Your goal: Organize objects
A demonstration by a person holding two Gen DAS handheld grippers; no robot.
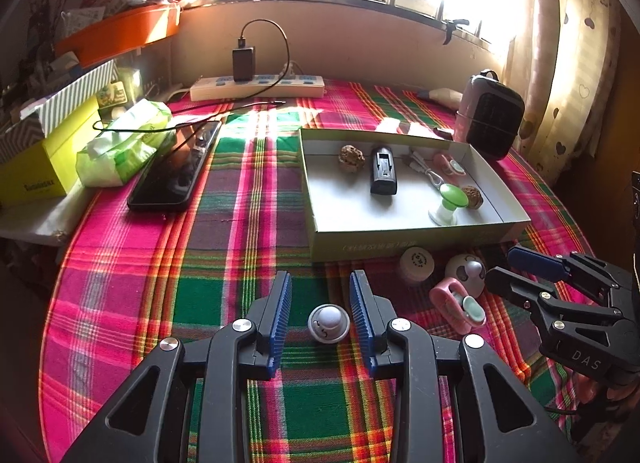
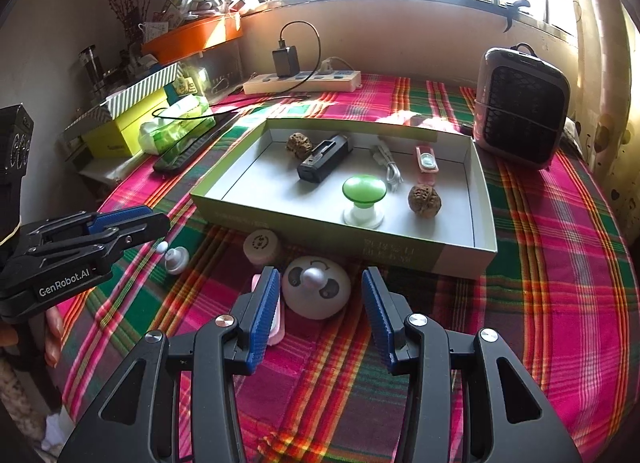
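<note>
Knob-shaped white piece point(image 1: 328, 323) sits on the plaid desk point(image 1: 132, 283) between the wide jaws of the left gripper point(image 1: 321, 321), not yet pinched. Round panda gadget point(image 2: 316, 292) lies likewise between the wide right gripper point(image 2: 321, 317) jaws. Close squarely on each, then lift into the box point(image 2: 404, 253). Box holds two walnuts, one green knob, one black device, one cable, one pink clip; four items remain outside.
</note>
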